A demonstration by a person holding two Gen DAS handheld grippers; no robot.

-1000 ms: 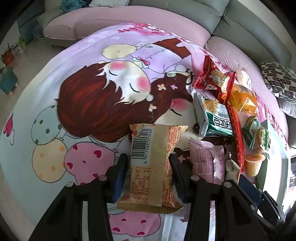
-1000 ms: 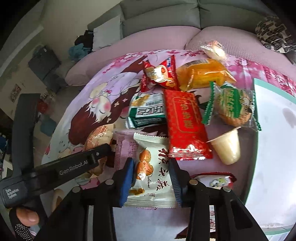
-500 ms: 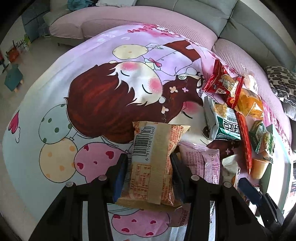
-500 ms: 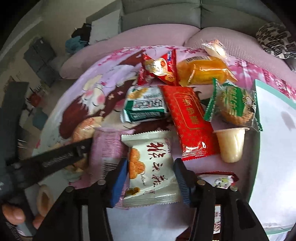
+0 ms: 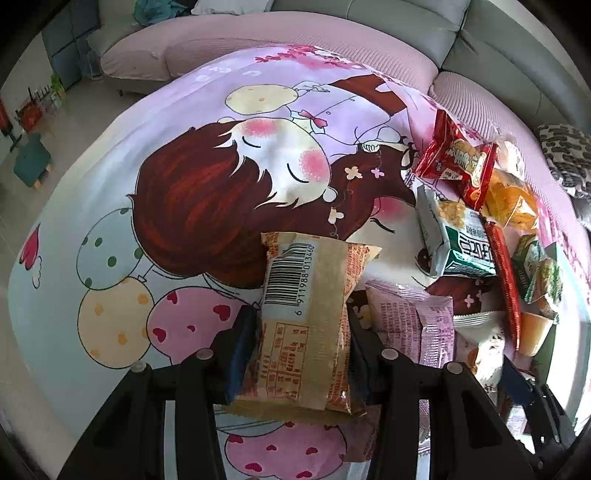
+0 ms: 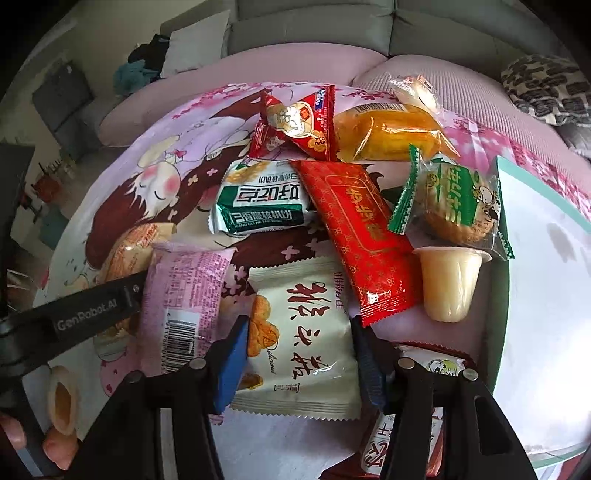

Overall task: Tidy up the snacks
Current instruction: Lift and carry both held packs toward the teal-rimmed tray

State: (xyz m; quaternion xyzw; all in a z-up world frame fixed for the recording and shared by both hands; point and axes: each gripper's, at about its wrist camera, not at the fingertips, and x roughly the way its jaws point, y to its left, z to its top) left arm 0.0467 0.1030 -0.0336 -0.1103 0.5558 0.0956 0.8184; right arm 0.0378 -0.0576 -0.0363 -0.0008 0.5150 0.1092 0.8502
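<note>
Where snacks lie, a cartoon-printed cloth (image 5: 207, 155) fronts a grey sofa (image 5: 406, 22).

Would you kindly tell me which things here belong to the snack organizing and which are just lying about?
Belonging to the job:
- tan barcode packet in the left gripper
- cream walnut-cake packet between the right gripper pads
- pink packet
- long red packet
- jelly cup

Just lying about:
- sofa
- patterned cushion
- teal stool

Soft daylight, glare whitening the tray (image 6: 546, 266) at right, edges bowed and dark-cornered by fisheye, mild blur
</note>
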